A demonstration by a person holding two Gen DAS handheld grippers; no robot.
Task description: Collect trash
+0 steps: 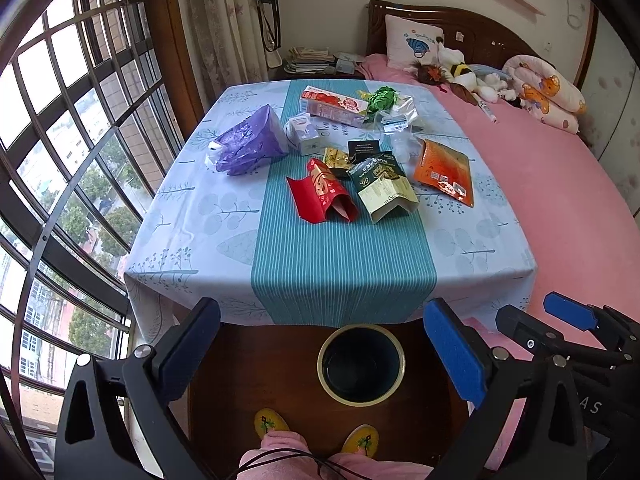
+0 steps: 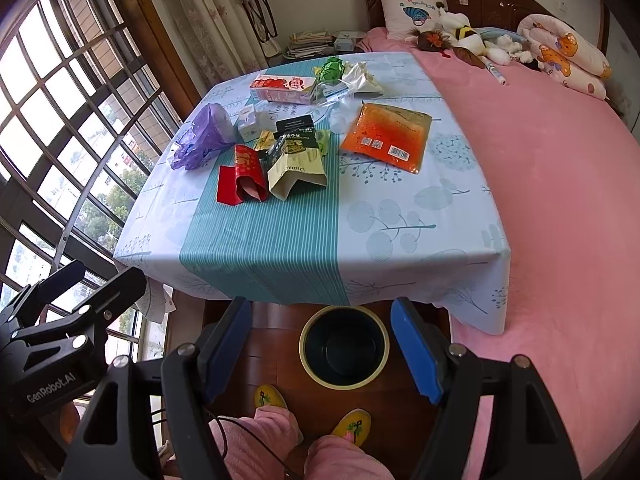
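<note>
Left wrist view: both grippers spread, bin below, wrappers beyond.

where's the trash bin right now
The trash bin stands on the wooden floor just below the table's near edge, in front of the person's yellow slippers, low in the middle of both wrist views.

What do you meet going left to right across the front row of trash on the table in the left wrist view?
Purple plastic bag → red envelope box → green and cream carton → orange snack pouch.
</note>
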